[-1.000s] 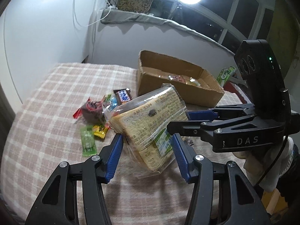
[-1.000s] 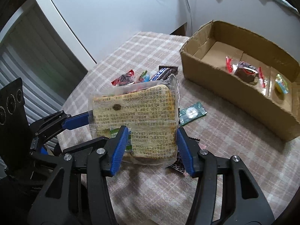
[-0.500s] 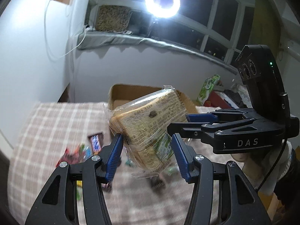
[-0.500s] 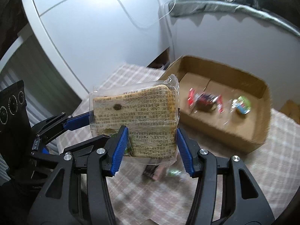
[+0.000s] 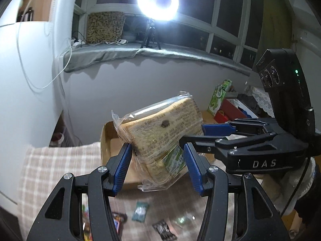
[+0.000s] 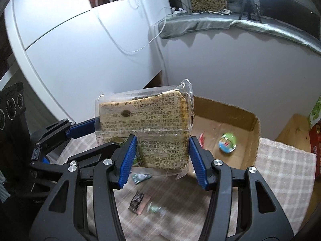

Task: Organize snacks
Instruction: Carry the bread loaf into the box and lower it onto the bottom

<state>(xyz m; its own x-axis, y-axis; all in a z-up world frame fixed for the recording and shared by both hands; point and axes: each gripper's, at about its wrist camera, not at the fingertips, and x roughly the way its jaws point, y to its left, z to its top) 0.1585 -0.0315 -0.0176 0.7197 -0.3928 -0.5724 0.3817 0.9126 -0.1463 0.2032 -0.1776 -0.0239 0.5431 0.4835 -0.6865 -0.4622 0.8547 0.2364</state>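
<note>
Both sets of jaws stand about half open, each closed on the same bread pack (image 5: 160,138): the left gripper (image 5: 157,165) grips its lower end, and the right gripper (image 6: 163,157) grips it from the right side. The pack hangs in the air above the checked tablecloth (image 6: 280,160), near the cardboard box (image 6: 230,110). Its long axis tilts, sealed top edge up and far. The open box holds a round green-topped snack (image 6: 227,142) and a red wrapper (image 6: 201,138). Small wrappers (image 6: 138,201) lie blurred on the cloth below.

Small snacks (image 5: 140,210) on tablecloth blurred; cardboard box (image 6: 236,138) partly hidden behind bread pack (image 6: 146,128).
</note>
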